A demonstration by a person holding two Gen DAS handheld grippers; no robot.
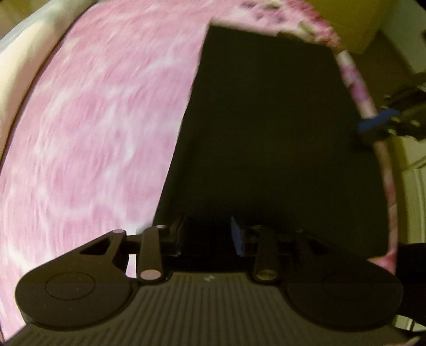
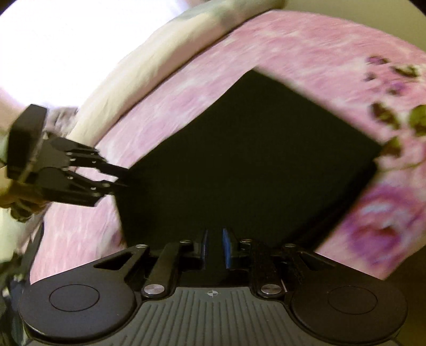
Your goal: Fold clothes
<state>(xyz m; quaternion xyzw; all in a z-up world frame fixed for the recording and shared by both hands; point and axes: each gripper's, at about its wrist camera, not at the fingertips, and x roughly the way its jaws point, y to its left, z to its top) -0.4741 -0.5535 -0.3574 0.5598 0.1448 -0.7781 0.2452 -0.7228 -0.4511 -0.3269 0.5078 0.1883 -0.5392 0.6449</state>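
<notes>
A black garment [image 1: 266,133] lies flat as a folded rectangle on a pink floral bedspread [image 1: 93,133]. My left gripper [image 1: 209,234] hovers over the garment's near edge, open, its pads apart with only dark cloth below them. In the right wrist view the left gripper [image 2: 123,177] has its fingertips at the left corner of the black garment [image 2: 247,159]. My right gripper [image 2: 215,247] is narrowly shut on the garment's near edge, with black cloth between its blue pads. The left wrist view shows the right gripper [image 1: 370,127] at the garment's right side, by the bed's edge.
A cream sheet or pillow [image 2: 159,53] borders the pink bedspread [image 2: 293,45] on its far side. The bed's edge runs just right of the garment, with floor [image 1: 399,66] and a yellowish box [image 1: 354,21] beyond. Both views are motion-blurred.
</notes>
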